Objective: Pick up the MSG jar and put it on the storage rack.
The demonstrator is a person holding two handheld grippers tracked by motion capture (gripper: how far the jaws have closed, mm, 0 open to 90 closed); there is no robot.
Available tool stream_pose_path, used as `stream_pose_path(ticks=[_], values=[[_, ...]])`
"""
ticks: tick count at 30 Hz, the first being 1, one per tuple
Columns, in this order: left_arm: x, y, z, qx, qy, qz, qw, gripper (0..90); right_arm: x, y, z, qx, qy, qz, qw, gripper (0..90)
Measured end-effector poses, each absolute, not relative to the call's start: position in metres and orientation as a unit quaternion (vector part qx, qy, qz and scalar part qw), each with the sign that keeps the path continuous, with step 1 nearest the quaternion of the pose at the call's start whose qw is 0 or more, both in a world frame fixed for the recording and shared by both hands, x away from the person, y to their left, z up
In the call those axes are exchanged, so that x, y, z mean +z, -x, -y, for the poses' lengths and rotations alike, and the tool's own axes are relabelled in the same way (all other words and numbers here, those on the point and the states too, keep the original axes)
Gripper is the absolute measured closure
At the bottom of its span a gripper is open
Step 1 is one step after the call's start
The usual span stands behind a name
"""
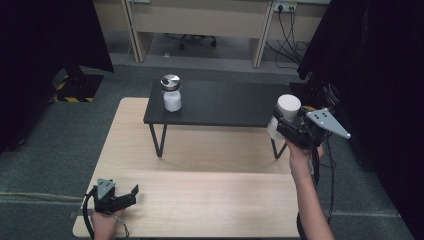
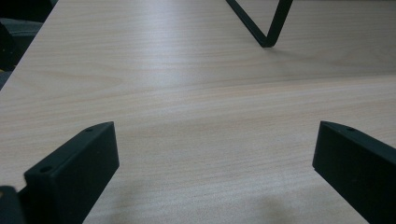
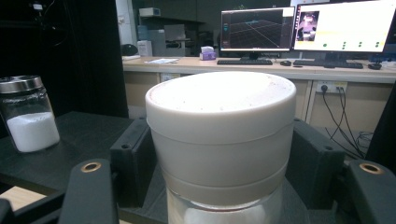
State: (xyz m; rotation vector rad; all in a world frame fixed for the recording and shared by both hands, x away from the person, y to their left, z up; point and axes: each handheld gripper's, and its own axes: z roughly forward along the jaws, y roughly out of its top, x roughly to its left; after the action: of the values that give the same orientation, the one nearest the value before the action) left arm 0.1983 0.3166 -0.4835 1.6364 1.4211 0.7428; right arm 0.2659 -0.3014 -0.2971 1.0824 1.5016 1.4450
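A person sits at a pale wooden table, with a forearm reaching in from the near edge on each side and a two-jaw gripper in each hand. A low black shelf on thin hairpin legs stands on the far part of the table.

The right gripper is held up at the right end of the black shelf, above the table. Its jaws are clamped on a white-lidded jar, one jaw on each side of the jar just under the broad white lid. In the right gripper view the white-lidded jar stands upright between the jaws, with clear glass and something white inside showing below the lid.

A second jar, the metal-lidded jar, stands upright on the far left part of the black shelf, well apart from the held jar. It is clear glass, about half full of white powder.

The left gripper rests low on the near left corner of the table, pointing right. Its jaws stand wide apart with nothing between them; the left gripper view shows bare wood between the two black jaws and one shelf leg farther off.
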Motion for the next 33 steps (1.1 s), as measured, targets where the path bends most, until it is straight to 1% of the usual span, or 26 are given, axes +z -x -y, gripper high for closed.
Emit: stream_pose_path(ticks=[18, 33], values=[[-0.485, -0.197, -0.317, 0.296, -0.647, -0.566, 0.416, 0.0, -0.295, -0.286, 0.298, 0.563, -0.425, -0.592, 0.39, 33.6], [-0.485, -0.197, -0.318, 0.295, -0.648, -0.563, 0.419, 0.0, -0.297, -0.308, 0.295, 0.569, -0.438, -0.581, 0.384, 33.5]])
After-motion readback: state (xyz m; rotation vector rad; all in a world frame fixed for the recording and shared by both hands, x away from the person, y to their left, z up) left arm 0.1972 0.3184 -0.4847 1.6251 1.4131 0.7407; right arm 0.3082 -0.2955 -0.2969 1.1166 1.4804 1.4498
